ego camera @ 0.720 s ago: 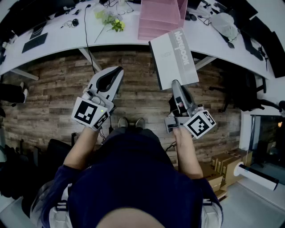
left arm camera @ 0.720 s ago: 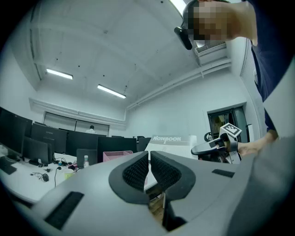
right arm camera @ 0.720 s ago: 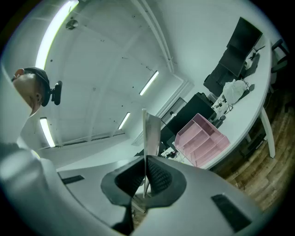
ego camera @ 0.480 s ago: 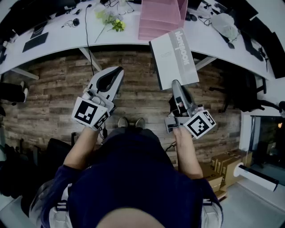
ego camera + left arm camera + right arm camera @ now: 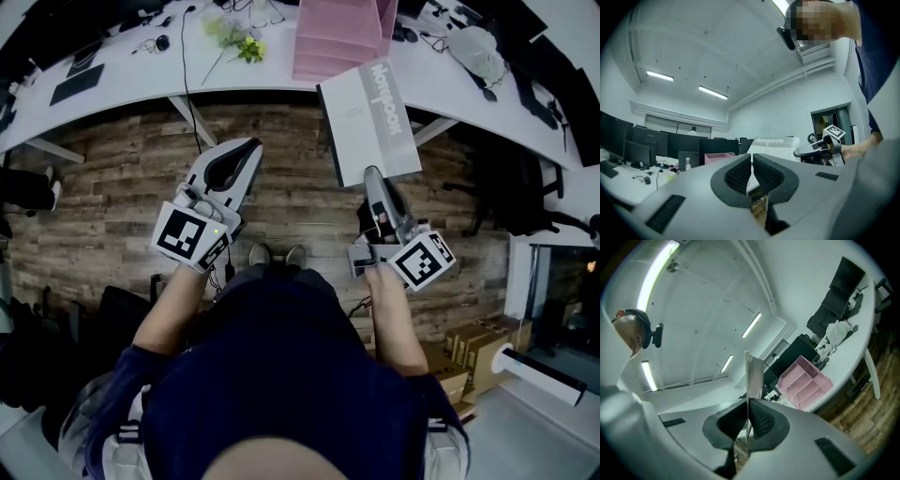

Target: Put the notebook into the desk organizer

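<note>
A person faces a white table (image 5: 122, 80), a gripper in each hand. The right gripper (image 5: 372, 176) is clamped on the near edge of a grey notebook (image 5: 367, 120), held in the air short of the pink organizer (image 5: 337, 37). The left gripper (image 5: 247, 148) is closed and empty. The step likely needs a firm pinch, the notebook's edge lined up with a slot, then a slow slide in.
</note>
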